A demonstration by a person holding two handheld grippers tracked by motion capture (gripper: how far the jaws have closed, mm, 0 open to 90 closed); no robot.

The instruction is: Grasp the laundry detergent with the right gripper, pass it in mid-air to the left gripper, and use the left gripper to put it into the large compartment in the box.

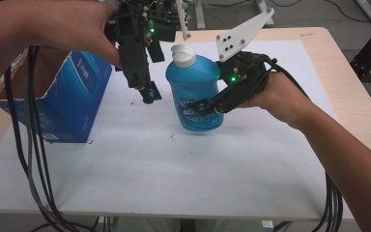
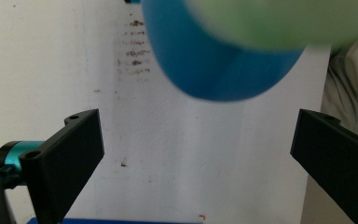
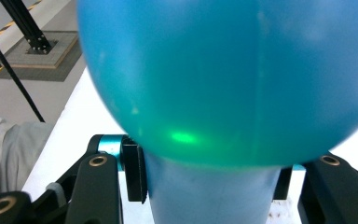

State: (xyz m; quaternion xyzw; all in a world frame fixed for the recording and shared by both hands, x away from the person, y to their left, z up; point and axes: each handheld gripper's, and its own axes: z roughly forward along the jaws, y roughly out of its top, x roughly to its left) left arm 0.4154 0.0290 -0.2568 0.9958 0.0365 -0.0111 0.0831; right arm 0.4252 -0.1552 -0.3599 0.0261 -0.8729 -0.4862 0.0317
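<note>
Your right gripper (image 1: 207, 107) clamps the blue bottle (image 1: 194, 92) around its lower body and holds it upright, lifted just clear of the white table (image 1: 174, 164), near the middle. White cap (image 1: 183, 54) on top. Your left gripper (image 1: 147, 94) hangs just left of the bottle, jaws spread wide, nothing between them. Blue cardboard box (image 1: 72, 101) stands at the table's left edge.

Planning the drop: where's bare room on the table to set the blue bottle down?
Free: the white mat from the bottle to the near edge, and the strip right of the right gripper. Crowded: far left, where the blue box stands with the left gripper beside it.
</note>
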